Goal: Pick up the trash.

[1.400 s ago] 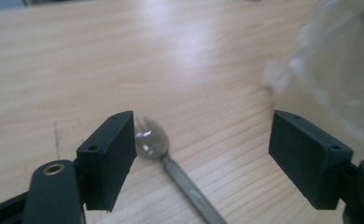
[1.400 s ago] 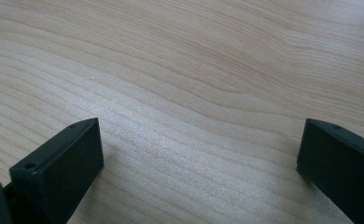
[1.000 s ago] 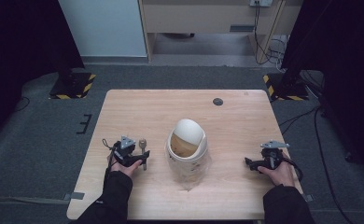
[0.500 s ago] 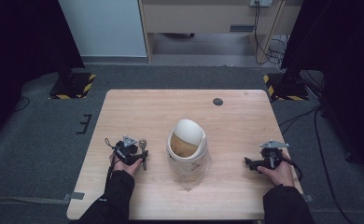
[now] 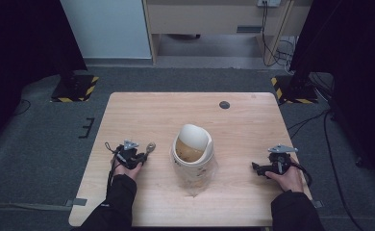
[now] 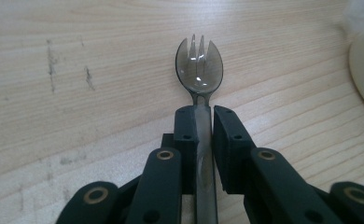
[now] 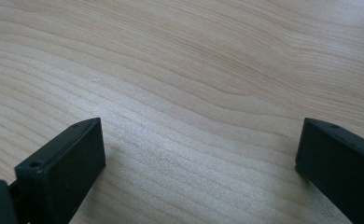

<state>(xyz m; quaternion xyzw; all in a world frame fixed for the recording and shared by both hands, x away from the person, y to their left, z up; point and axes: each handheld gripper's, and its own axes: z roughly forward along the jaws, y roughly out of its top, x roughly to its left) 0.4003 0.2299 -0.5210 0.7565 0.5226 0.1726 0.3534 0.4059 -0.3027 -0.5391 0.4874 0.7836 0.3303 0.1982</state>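
Left gripper (image 6: 203,135) clamped on the handle of the smoky plastic spork (image 6: 199,65), jaws just closed around it, bowl and tines lying out ahead on the wooden table (image 5: 142,110) — just left of the small swing-lid bin (image 5: 193,149). Best lifted straight and slow, handle kept level between the pads, since a thin slick stem probably twists under a quick swing. Right gripper (image 7: 196,149) spread wide over bare wood, holding nothing — well apart from the bin.
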